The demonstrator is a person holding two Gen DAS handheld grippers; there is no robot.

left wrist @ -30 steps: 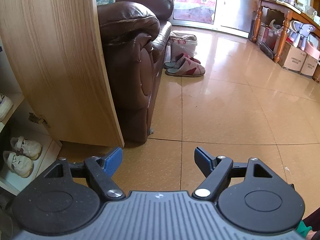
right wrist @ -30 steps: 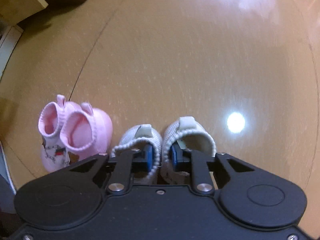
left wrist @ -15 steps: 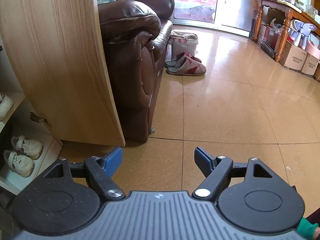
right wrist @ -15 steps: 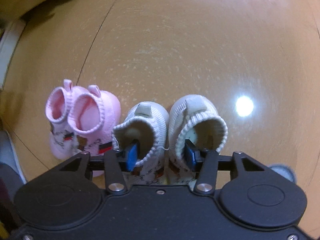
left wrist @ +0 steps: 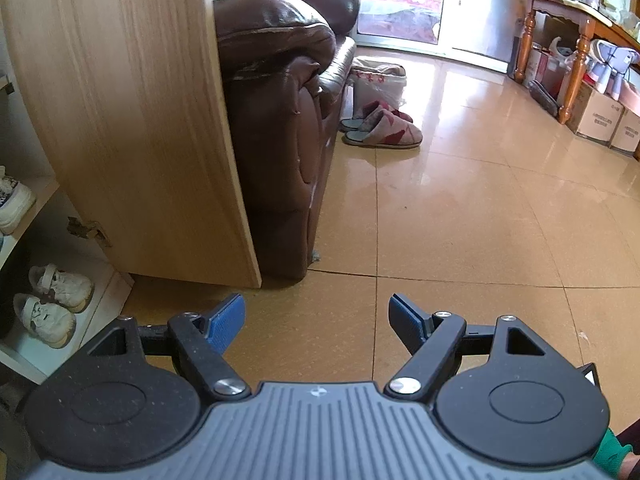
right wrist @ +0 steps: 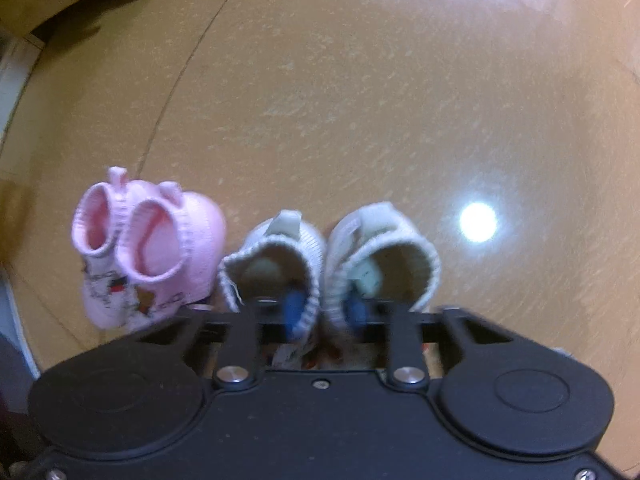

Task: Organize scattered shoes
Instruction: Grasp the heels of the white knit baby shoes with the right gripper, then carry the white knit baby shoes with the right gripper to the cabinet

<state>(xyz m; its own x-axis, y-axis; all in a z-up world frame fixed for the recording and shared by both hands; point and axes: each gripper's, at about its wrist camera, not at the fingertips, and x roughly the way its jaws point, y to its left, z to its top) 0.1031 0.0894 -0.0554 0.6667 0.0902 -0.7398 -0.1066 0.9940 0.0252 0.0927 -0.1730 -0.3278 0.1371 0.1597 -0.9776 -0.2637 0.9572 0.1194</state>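
Left wrist view
Left gripper (left wrist: 318, 312): we see its blue-padded jaws standing wide apart over bare floor tiles (left wrist: 460, 220), with nothing between them.
Cabinet door (left wrist: 132, 120): a light wooden door stands open at the left, just beside a brown leather sofa (left wrist: 280, 120).
Shelf shoes (left wrist: 52, 304): we make out a pair of white shoes on the low shelf at the left edge, side by side.
Slippers (left wrist: 382, 128): a grey and red pair lies on the floor next to the sofa, well away from the gripper.

Right wrist view
Right gripper (right wrist: 325, 310): pointing steeply down; its jaws have just been closing, and we see one blue pad inside each shoe of the white knitted pair (right wrist: 328, 264), pinching their two inner collars together.
Pink pair (right wrist: 144, 244): two pink knitted shoes stand on the floor just left of the white ones, untouched.
Sharpness: this view is slightly blurred.
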